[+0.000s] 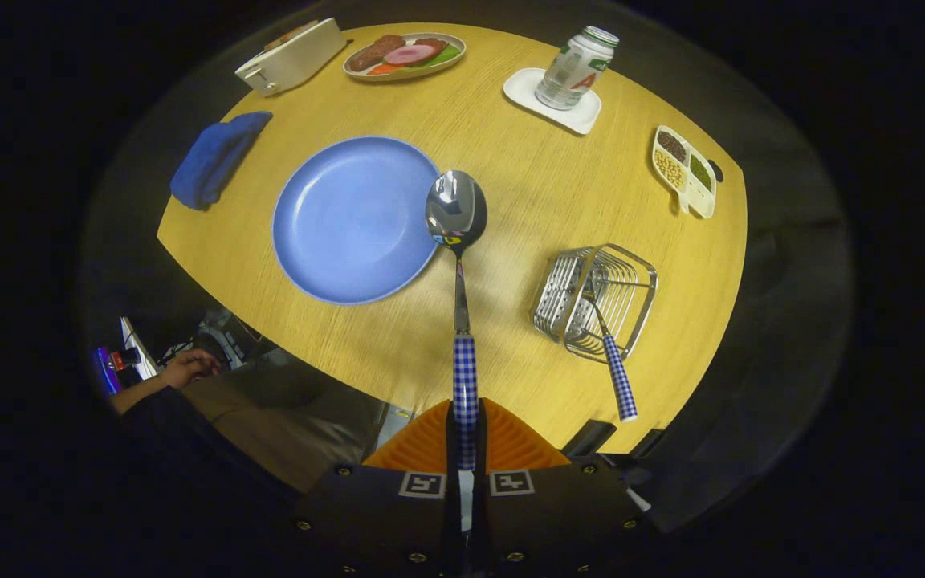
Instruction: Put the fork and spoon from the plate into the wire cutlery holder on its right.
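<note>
gripper (465, 449): fingers closed on the spoon's checked handle, pressing it from both sides
spoon (457, 217): held above the worktop, pointing to 12 o'clock from the gripper; its bowl overlaps the plate's right rim
hand (189, 368): a person's hand and dark sleeve at 9 o'clock of the gripper, off the worktop edge
fork (617, 377): at 2 o'clock, tines inside the holder, checked handle sticking out toward the gripper
holder (597, 299): wire, on the worktop right of the plate
plate (350, 221): blue, bare, at 11 o'clock
worktop (511, 177): yellow wood
cloth (218, 156): blue, folded, left of the plate
far things: divided dish (685, 170) at 2 o'clock, can (576, 68) on a white coaster (552, 100) at 1 o'clock, food plate (404, 56) at 12 o'clock, white box (291, 56) at 11 o'clock
</note>
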`<state>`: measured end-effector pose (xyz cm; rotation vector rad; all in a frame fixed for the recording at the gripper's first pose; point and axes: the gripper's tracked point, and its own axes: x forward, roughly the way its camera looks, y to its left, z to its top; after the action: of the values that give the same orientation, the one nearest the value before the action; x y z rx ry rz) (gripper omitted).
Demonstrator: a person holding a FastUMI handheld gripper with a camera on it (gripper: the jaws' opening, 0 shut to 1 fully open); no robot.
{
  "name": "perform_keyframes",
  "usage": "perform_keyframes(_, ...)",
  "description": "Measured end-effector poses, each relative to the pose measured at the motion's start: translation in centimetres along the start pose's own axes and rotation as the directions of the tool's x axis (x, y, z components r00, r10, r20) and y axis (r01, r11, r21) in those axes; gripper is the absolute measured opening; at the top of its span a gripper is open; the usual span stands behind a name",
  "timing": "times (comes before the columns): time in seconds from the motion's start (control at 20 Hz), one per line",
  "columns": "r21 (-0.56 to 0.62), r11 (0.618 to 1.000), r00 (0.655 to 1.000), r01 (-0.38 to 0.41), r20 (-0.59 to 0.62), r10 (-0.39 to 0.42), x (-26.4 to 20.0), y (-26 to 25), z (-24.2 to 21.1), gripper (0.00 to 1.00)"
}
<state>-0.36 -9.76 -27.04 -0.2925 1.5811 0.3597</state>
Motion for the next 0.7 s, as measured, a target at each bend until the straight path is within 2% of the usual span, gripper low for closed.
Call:
perform_keyframes(0.35, 0.057, 0.998, 0.996, 0.011, -0.085, -0.006, -1.7, -4.7, -4.5, 0.06)
perform_keyframes(0.7, 0.138, 0.990, 0.989, 0.008, -0.150, 0.013, -1.9, -8.1, -6.0, 0.05)
